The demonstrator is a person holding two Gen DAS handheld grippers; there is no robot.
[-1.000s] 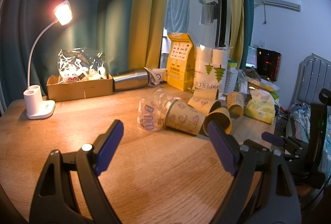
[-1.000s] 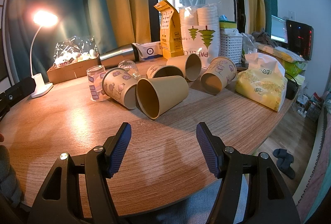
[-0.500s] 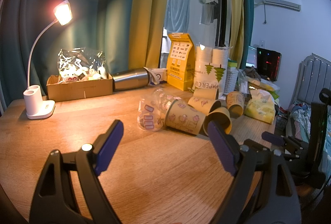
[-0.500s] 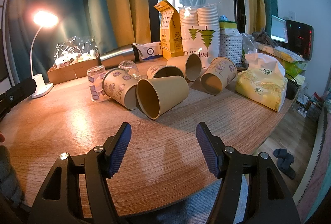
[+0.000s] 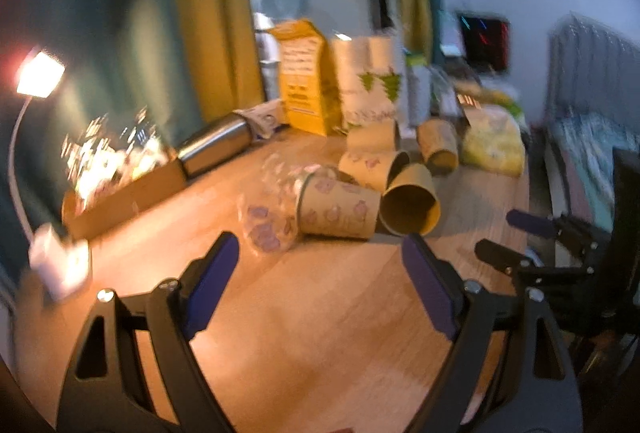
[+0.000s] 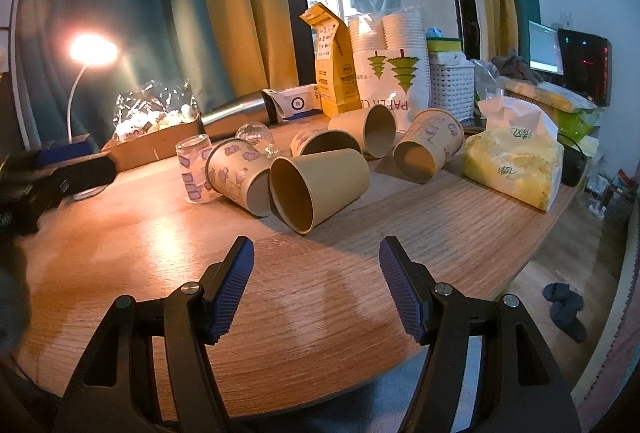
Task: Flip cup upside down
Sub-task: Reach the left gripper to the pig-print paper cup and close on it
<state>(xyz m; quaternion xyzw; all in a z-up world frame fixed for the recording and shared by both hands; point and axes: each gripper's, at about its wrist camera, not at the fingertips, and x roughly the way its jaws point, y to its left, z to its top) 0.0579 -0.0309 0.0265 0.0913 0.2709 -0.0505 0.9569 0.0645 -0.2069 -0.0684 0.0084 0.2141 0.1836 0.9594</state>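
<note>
Several paper cups lie on their sides in the middle of the wooden table (image 6: 400, 233). A plain brown cup (image 6: 316, 187) lies nearest, mouth toward me, beside a printed cup (image 6: 236, 177); both show in the blurred left wrist view, plain (image 5: 410, 199) and printed (image 5: 338, 209). A small clear printed glass (image 6: 194, 165) stands at their left. My right gripper (image 6: 316, 273) is open and empty, hovering short of the plain cup. My left gripper (image 5: 320, 265) is open and empty, short of the printed cup.
A lit desk lamp (image 6: 92, 51), a cardboard box of wrapped items (image 6: 156, 137), a steel flask (image 6: 236, 113), a yellow carton (image 6: 334, 73) and a bag of stacked paper cups (image 6: 390, 69) line the back. A yellow tissue pack (image 6: 516, 157) lies at right by the table edge.
My left gripper has swung, tilting and blurring its view and bringing the cups closer. The right gripper has held still. Both stay open.
</note>
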